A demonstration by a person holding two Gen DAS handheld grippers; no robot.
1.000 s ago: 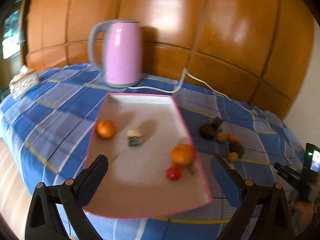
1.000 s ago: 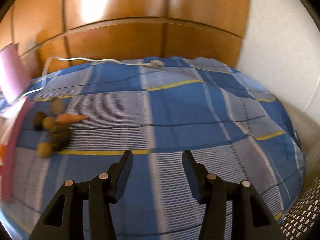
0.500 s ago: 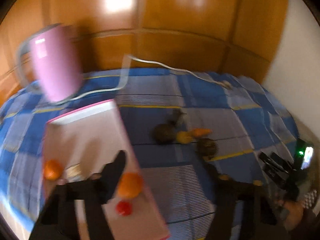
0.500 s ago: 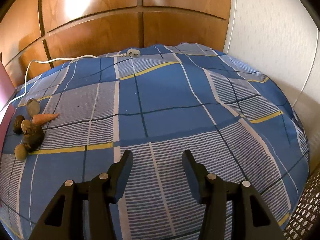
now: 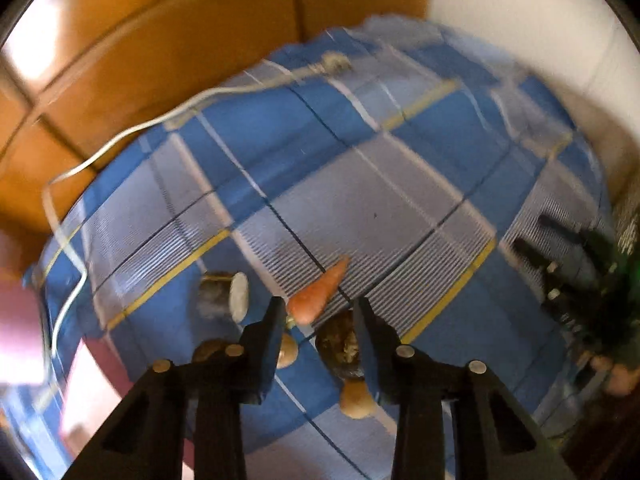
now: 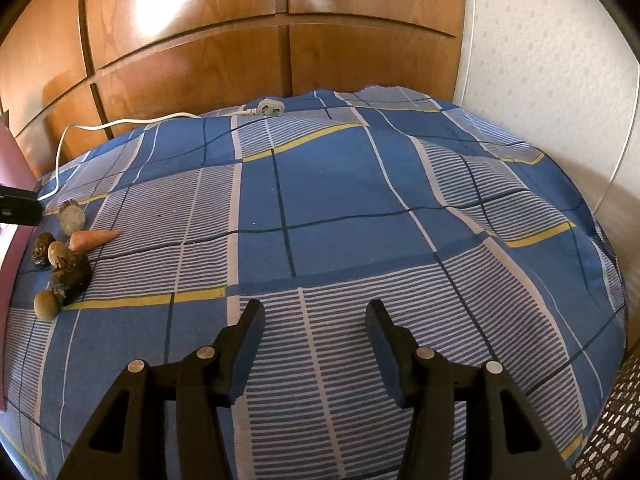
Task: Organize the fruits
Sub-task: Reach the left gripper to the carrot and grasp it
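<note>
Orange carrot (image 5: 317, 296) lies just past my left gripper (image 5: 320, 312), jaws closing, nothing pinched. My right gripper (image 6: 315, 316) hangs empty over the blue checked cloth (image 6: 340, 184), its jaws opening.

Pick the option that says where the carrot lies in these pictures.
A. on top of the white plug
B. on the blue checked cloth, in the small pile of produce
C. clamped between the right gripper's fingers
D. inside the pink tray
B: the carrot lies on the blue checked cloth beside the dark and tan pieces, while nothing sits between the fingers of the right gripper.
</note>
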